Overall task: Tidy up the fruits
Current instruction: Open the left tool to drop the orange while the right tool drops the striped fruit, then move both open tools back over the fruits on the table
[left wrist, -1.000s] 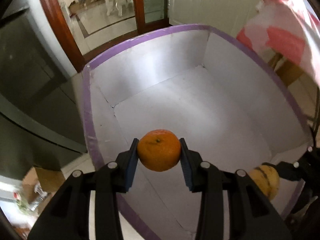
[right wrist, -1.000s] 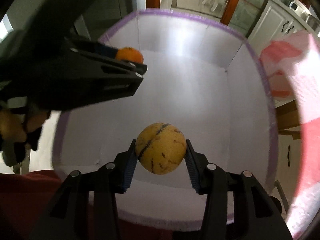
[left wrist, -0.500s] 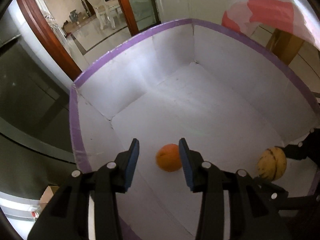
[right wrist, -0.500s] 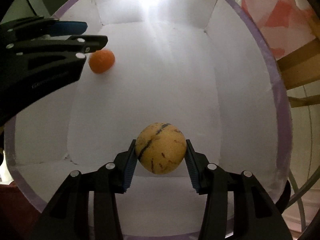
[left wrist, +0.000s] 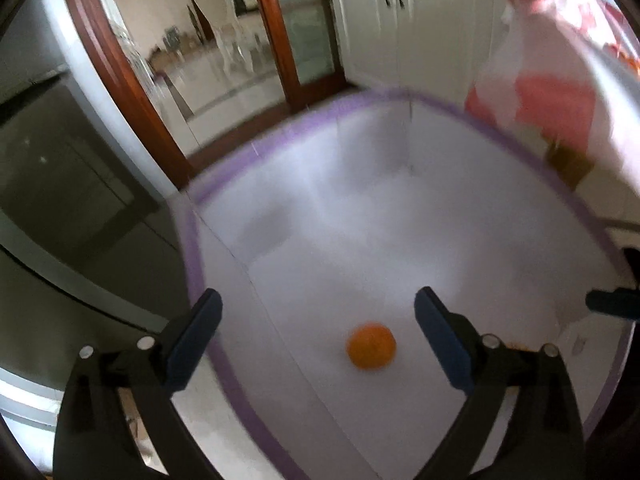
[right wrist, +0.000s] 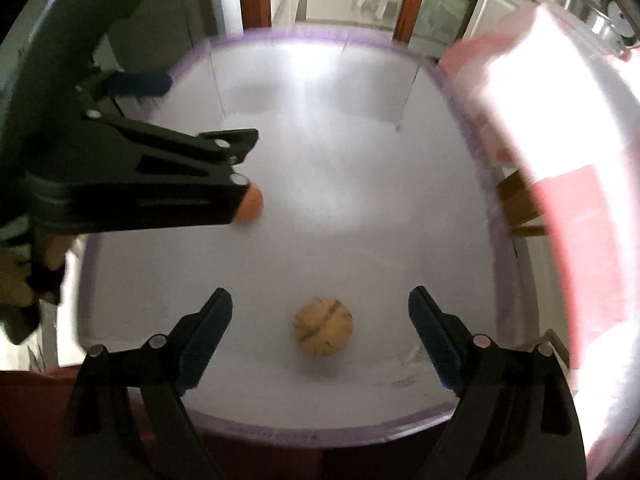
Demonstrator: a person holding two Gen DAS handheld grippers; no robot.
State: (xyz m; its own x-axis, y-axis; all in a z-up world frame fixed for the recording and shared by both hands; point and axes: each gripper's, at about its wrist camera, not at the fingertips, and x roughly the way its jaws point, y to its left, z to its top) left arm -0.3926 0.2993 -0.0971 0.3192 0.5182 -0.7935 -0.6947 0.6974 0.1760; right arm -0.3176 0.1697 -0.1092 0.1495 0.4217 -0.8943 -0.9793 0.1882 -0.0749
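Note:
A white box with a purple rim (left wrist: 192,248) (right wrist: 492,208) holds two fruits. An orange (left wrist: 371,346) lies on the box floor, below and between the spread fingers of my left gripper (left wrist: 316,334), whose jaws are opening with nothing touching the pads. A yellow fruit with dark streaks (right wrist: 324,332) rests on the floor under my right gripper (right wrist: 320,328), whose jaws are also opening, clear of it. In the right wrist view the left gripper (right wrist: 204,112) reaches in from the left and half hides the orange (right wrist: 252,206).
A pink and white plastic bag (left wrist: 560,80) (right wrist: 560,160) hangs at the box's right side. Beyond the box stand a wooden-framed glass door (left wrist: 180,60) and white cabinets (left wrist: 404,28). A dark appliance front (left wrist: 60,200) is on the left. A red surface (right wrist: 32,420) lies before the box.
Both grippers let go: the orange dropped from the left one to the box floor, then the yellow fruit fell from the right one. Both jaws spread wide and both hands rose a little.

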